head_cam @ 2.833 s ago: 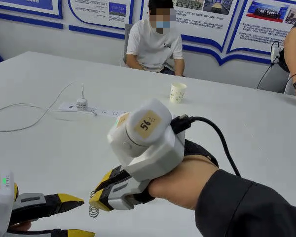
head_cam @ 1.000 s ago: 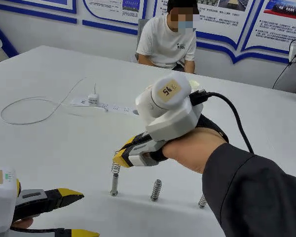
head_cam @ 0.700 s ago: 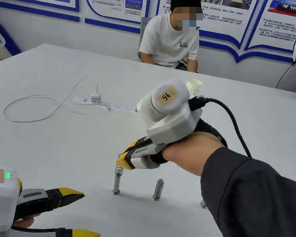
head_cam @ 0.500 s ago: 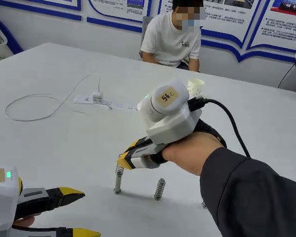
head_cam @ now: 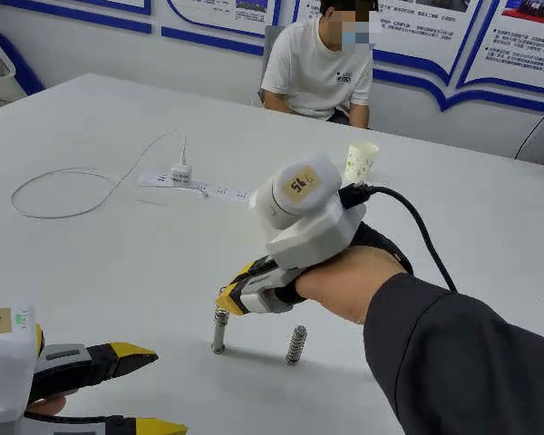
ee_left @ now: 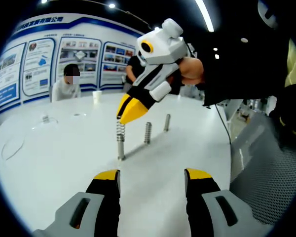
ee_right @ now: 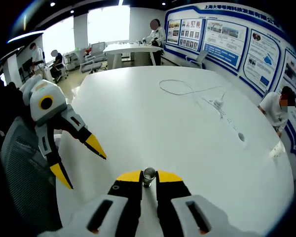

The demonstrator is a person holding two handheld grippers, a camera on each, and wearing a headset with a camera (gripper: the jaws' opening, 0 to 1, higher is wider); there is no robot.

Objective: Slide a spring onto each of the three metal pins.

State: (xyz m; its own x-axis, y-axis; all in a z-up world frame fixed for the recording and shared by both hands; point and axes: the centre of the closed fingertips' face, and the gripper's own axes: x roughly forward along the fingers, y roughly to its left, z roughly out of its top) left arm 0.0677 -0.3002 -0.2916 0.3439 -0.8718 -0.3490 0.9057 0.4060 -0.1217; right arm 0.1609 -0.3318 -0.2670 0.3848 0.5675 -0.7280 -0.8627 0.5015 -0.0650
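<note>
Three metal pins stand in a row on the white table [head_cam: 91, 263]. My right gripper [head_cam: 225, 304] is shut on a spring [head_cam: 221, 315] sitting over the top of the left pin [head_cam: 218, 337]. The right gripper view shows the spring's end [ee_right: 149, 174] pinched between the closed jaws. The middle pin [head_cam: 296, 344] wears a spring along its length. In the left gripper view the row appears as left pin [ee_left: 120, 148], middle pin [ee_left: 147, 132] and third pin [ee_left: 166, 122]. My left gripper [head_cam: 159, 392] hovers open at the near left, holding nothing, a little short of the pins.
A white power strip [head_cam: 195, 186] with a looping cable lies further back on the table, and a paper cup [head_cam: 361, 163] stands beyond the right hand. A person [head_cam: 322, 68] sits at the far edge. A mesh chair [ee_left: 266, 163] is close on the near side.
The right gripper has carried the spring from low over the table onto the left pin's top and eased it slightly down. The left gripper has stayed put, open.
</note>
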